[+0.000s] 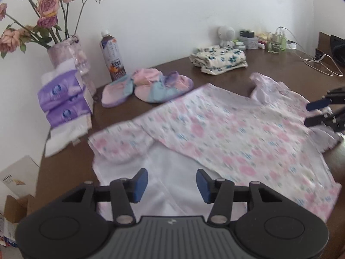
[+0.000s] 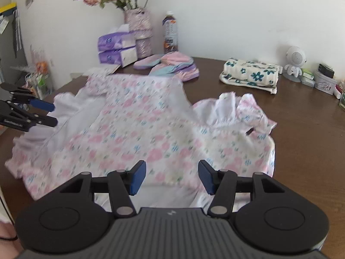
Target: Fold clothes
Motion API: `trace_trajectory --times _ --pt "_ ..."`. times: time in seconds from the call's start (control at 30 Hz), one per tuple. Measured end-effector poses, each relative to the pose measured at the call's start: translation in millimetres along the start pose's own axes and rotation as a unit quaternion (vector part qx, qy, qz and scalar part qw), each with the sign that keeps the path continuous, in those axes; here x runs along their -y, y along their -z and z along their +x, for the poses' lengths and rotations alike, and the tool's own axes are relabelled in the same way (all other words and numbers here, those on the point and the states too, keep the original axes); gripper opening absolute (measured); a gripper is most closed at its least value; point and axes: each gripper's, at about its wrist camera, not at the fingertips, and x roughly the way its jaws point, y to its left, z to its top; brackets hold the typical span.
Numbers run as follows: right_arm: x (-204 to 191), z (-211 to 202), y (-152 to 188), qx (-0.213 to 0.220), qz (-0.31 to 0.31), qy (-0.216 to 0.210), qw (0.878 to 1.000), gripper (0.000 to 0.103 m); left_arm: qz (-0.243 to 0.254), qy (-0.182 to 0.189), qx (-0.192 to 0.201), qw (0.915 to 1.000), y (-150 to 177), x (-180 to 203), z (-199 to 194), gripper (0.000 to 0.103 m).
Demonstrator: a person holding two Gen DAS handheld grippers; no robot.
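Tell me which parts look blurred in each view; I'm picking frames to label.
Left wrist view: the floral garment is motion-smeared, the left gripper sharp, the wall bright. Right wrist view: the same garment is smeared, the right gripper crisp.

Garment (image 2: 151,127) lies on table (image 2: 301,129); folded cloth (image 2: 251,75) apparently behind it.

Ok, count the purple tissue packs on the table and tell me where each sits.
3. The top pack, the middle pack and the bottom pack form one stack left of the vase, near the wall. More could be hidden behind the stack.
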Motion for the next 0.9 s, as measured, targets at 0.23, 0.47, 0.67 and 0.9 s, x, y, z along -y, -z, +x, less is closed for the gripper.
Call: trace_trajectory --times 0.23,0.47,0.67,0.9 --pt "4 39 -12 -0.016 0.037 0.021 0.999 0.055 0.036 0.007 -0.021 0.9991 -44 -18 55 0.046" --pt "-28 65 -93 -0.004 -0.018 -0.009 1.0 0.055 0.026 0.034 -0.031 0.9986 -56 -33 115 0.003" --pt "-58 173 -132 -0.056 -0.058 -0.01 0.997 0.029 -0.054 0.055 -0.024 0.9968 -45 -64 150 0.007" --pt "-42 225 -129 -0.047 -0.017 0.002 0.999 0.026 -0.07 0.065 -0.006 0.9954 -43 -75 135 0.035"
